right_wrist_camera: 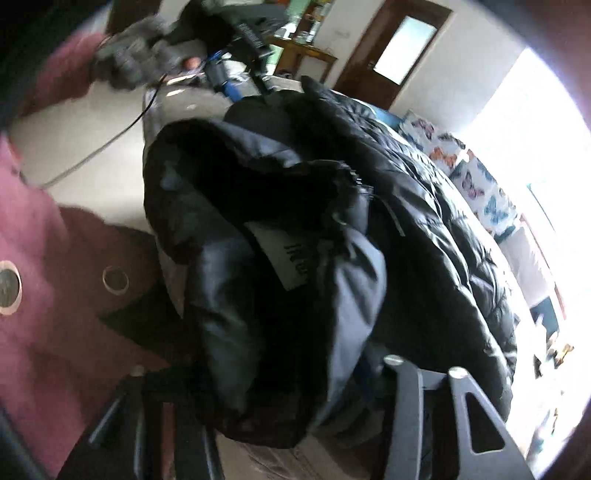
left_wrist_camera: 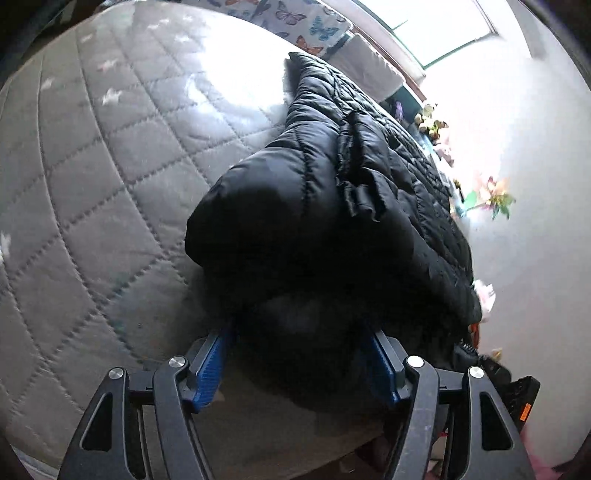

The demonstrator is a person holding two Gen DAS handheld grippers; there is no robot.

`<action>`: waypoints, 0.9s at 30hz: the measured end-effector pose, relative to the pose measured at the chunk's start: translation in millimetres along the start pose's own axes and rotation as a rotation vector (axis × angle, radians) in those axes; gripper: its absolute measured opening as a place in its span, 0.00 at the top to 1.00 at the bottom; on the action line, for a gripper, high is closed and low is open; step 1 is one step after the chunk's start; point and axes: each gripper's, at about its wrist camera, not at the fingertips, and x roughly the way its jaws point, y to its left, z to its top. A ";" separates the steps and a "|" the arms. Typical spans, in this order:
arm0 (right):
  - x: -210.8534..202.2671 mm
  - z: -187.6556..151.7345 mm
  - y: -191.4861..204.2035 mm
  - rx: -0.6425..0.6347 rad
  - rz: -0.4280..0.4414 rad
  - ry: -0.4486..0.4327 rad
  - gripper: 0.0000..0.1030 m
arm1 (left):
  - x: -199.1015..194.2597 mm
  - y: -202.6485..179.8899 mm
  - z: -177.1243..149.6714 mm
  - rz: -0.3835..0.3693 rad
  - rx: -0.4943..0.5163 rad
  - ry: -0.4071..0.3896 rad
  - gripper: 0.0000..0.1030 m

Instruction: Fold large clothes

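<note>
A black quilted puffer jacket lies bunched on a grey quilted mattress. My left gripper has its blue-padded fingers spread wide on either side of the jacket's near edge, with fabric bulging between them. In the right wrist view the jacket hangs in front of the lens, its grey lining and white label showing. My right gripper is buried in the fabric; its fingertips are hidden. The left gripper shows far off at the jacket's other end.
A butterfly-print pillow lies at the mattress head by a bright window. Small toys lie along the mattress's right edge by the wall. The person's maroon clothing fills the left of the right wrist view. A brown door stands behind.
</note>
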 end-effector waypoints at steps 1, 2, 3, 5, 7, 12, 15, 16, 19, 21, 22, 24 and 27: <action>-1.7 2.2 -5.6 0.046 0.006 -0.002 0.69 | 0.3 1.3 -1.2 -0.013 -0.011 -0.010 0.34; -6.4 4.2 -7.3 0.083 0.016 -0.005 0.73 | -0.1 2.3 -3.4 -0.024 -0.019 -0.022 0.37; -10.4 7.5 -13.3 0.122 0.022 -0.012 0.77 | -0.6 1.5 -4.6 -0.029 -0.013 -0.025 0.54; -20.9 12.0 -21.8 0.167 0.019 -0.038 0.80 | -5.1 -4.7 -8.7 -0.017 0.021 -0.046 0.67; -33.5 17.9 -27.2 0.202 0.010 -0.068 0.82 | -7.7 -14.9 -10.4 -0.005 0.050 -0.063 0.75; -62.0 16.8 -22.0 0.226 -0.011 -0.111 0.84 | -41.2 -39.5 -37.9 0.003 0.136 -0.108 0.80; -85.3 12.5 -9.6 0.226 -0.004 -0.140 0.84 | -66.4 -43.3 -64.9 -0.016 0.135 -0.112 0.80; -90.6 11.9 -7.4 0.225 -0.003 -0.147 0.84 | -75.5 -43.6 -74.8 -0.029 0.123 -0.114 0.80; -108.7 11.2 2.7 0.226 -0.001 -0.179 0.85 | -94.0 -49.2 -92.5 -0.045 0.109 -0.146 0.80; -112.9 12.6 1.7 0.230 -0.003 -0.200 0.85 | -102.1 -46.1 -94.2 -0.069 0.080 -0.167 0.80; -113.5 15.0 -1.0 0.227 -0.012 -0.211 0.85 | -102.6 -45.9 -91.7 -0.079 0.068 -0.172 0.80; -110.5 20.0 -13.6 0.241 -0.016 -0.230 0.85 | -105.7 -46.1 -86.8 -0.096 0.048 -0.176 0.80; -106.1 28.1 -34.7 0.246 -0.031 -0.251 0.85 | -115.6 -52.0 -76.9 -0.116 0.044 -0.188 0.80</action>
